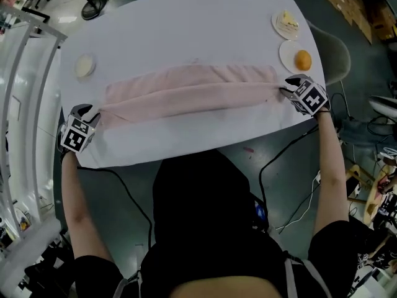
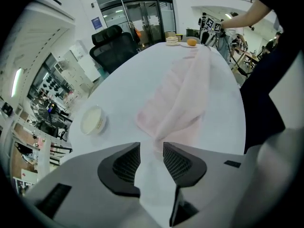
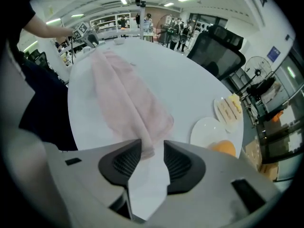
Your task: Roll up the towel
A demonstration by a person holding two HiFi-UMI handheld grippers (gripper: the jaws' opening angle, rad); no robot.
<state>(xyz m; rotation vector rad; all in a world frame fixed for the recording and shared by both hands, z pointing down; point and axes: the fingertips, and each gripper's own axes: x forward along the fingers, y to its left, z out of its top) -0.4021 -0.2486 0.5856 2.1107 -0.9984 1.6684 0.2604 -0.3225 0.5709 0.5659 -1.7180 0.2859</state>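
Left gripper (image 1: 95,115) at the 9 o'clock end and right gripper (image 1: 284,92) at 3 o'clock both gape narrowly, pinching nothing — so the folded towel (image 1: 192,90) across the table (image 1: 186,17) may roll crooked if one regrip misses its edge.

White desk (image 1: 186,23) carries a pink towel (image 1: 192,89); a small dish (image 1: 85,66) lies left. A plate (image 1: 286,49) bearing an orange (image 1: 303,59) lies right; a second plate (image 1: 277,23) lies beside it.

Pale pink towel (image 1: 198,89), white table (image 1: 186,30)
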